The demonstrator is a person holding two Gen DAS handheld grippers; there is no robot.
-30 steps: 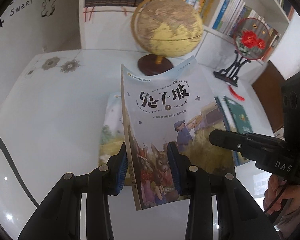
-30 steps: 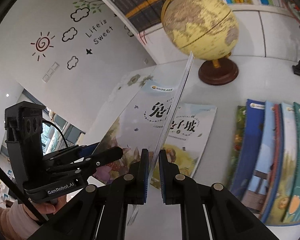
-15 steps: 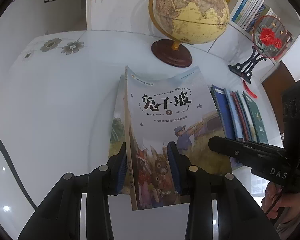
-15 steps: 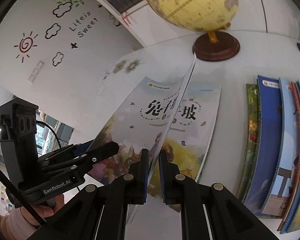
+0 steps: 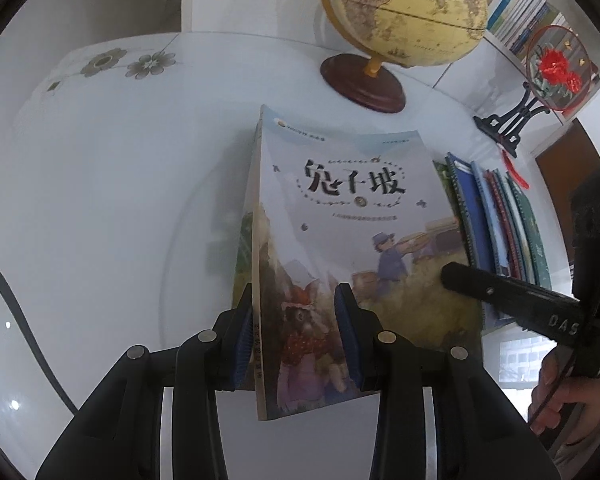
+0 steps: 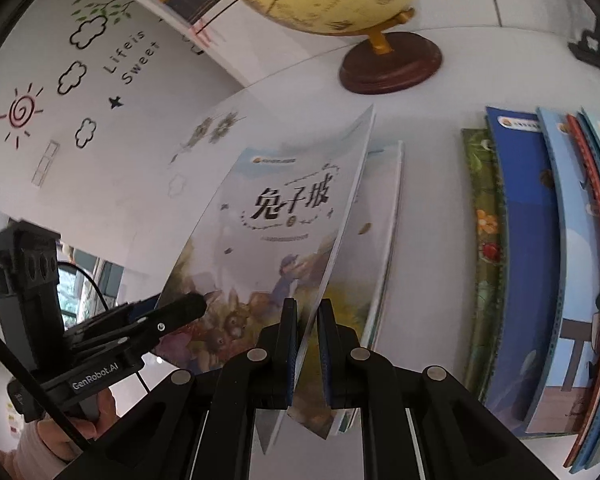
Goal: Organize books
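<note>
A pale blue picture book with rabbits on its cover [image 5: 340, 220] is held tilted just above the white table. It also shows in the right wrist view [image 6: 268, 240]. My left gripper [image 5: 296, 336] is shut on the book's spine edge at its near end. My right gripper [image 6: 308, 344] is shut on the book's opposite edge. A second matching book [image 6: 380, 240] lies flat on the table under it. A row of overlapping blue and green books [image 5: 496, 224] lies to the right, also seen in the right wrist view [image 6: 540, 260].
A yellow globe on a dark wooden base [image 5: 400, 20] stands behind the books. A red flower fan on a black stand [image 5: 540, 80] is at the back right. Bookshelves [image 5: 520, 12] line the wall. The table [image 5: 100, 200] has a flower print at the far left.
The held book has come down and flattened toward the book lying on the table. Both grippers have kept their hold and moved forward and down with it.
</note>
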